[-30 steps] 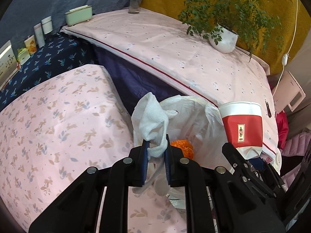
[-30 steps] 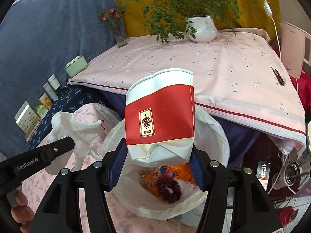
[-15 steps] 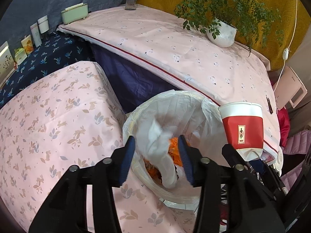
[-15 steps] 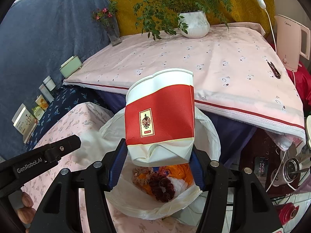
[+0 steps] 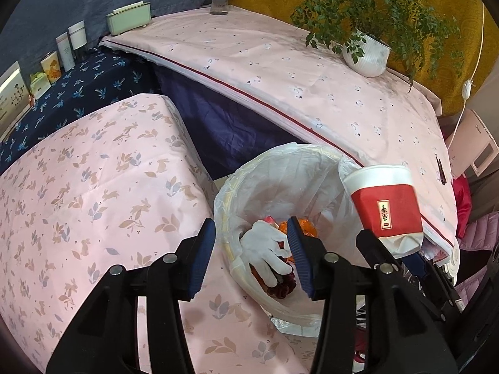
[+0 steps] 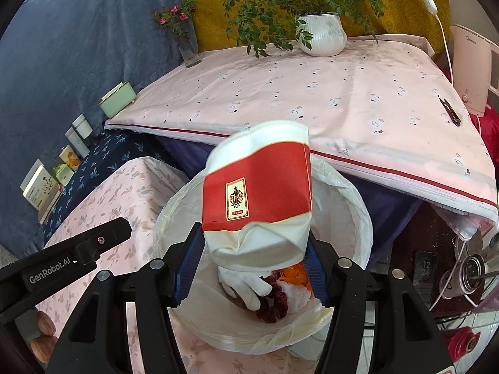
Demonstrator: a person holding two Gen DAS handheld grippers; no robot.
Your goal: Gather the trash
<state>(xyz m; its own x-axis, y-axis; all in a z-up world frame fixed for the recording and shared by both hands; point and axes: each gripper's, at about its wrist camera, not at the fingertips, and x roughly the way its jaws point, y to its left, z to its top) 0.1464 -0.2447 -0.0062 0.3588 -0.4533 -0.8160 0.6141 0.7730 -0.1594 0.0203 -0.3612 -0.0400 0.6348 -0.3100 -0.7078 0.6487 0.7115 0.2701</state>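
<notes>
A bin lined with a white plastic bag stands between the pink-covered surfaces. A white glove lies inside it on orange and dark red trash. My left gripper is open and empty above the bin's near rim. My right gripper is shut on the crumpled base of a red and white paper cup and holds it over the bin; the cup also shows in the left wrist view.
A low pink rabbit-print surface lies left of the bin. A pink-clothed table behind carries a potted plant, a flower vase and a green box. Small bottles and boxes line the far left.
My left gripper opened and let go of the white glove, which dropped into the bin. My right gripper kept hold of the cup, now tilted slightly over the bin.
</notes>
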